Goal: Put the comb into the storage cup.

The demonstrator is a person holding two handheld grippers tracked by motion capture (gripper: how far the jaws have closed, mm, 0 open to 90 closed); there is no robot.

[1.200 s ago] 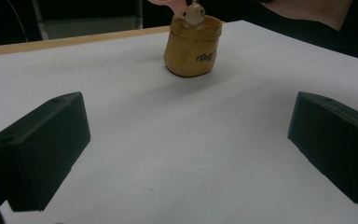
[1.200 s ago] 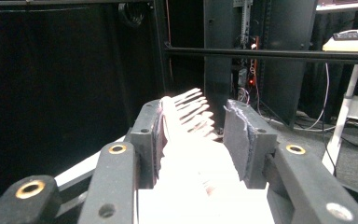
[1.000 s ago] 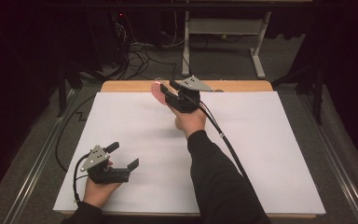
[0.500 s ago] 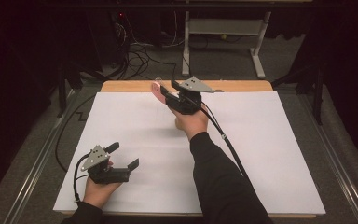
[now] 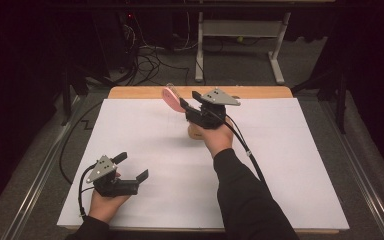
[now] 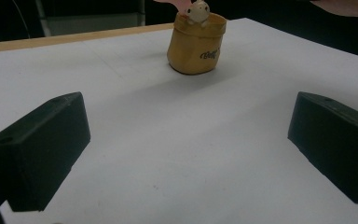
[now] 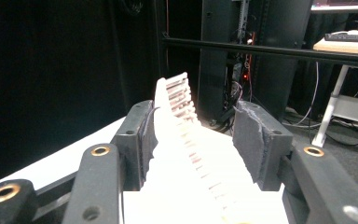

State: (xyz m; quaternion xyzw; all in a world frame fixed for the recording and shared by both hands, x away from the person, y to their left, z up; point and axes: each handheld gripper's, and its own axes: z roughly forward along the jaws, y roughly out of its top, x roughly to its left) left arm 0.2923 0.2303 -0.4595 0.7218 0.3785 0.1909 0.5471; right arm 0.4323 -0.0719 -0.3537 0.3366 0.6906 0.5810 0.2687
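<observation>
At the far edge of the table, the right gripper (image 5: 187, 100) is raised above the white sheet (image 5: 290, 165) with a pink comb (image 5: 169, 96) at its jaw tips. Along its own view, the right gripper (image 7: 196, 126) has the comb (image 7: 186, 140) between the jaws, teeth facing the right-hand pad. The comb's back lies against the left-hand pad, and a clear gap separates its teeth from the other pad. The jaws stand partly open and have just been opening, so the comb leans on one pad and is not pinched.

Directly beneath that hand stands a tan cup (image 5: 195, 132) on the sheet. The left gripper view shows the cup (image 6: 196, 49) upright, with dark lettering on its side and a small pale animal figurine (image 6: 198, 8) perched at its rim. A pink edge shows just above the figurine, too cropped to tell whether it touches.

The left gripper (image 5: 131, 166) sits low at the near left of the sheet, well apart from the cup. Its jaws are spread wide with nothing between them but bare sheet.

Counted: one comb, one cup, one figurine, two grippers.

A black cable (image 5: 245, 150) trails from the right gripper along the forearm. Beyond the table's wooden edge (image 5: 130, 92) lie loose floor cables (image 5: 150, 62) and a white desk frame (image 5: 240, 35). Nothing lies on the sheet between the left gripper and the cup.
</observation>
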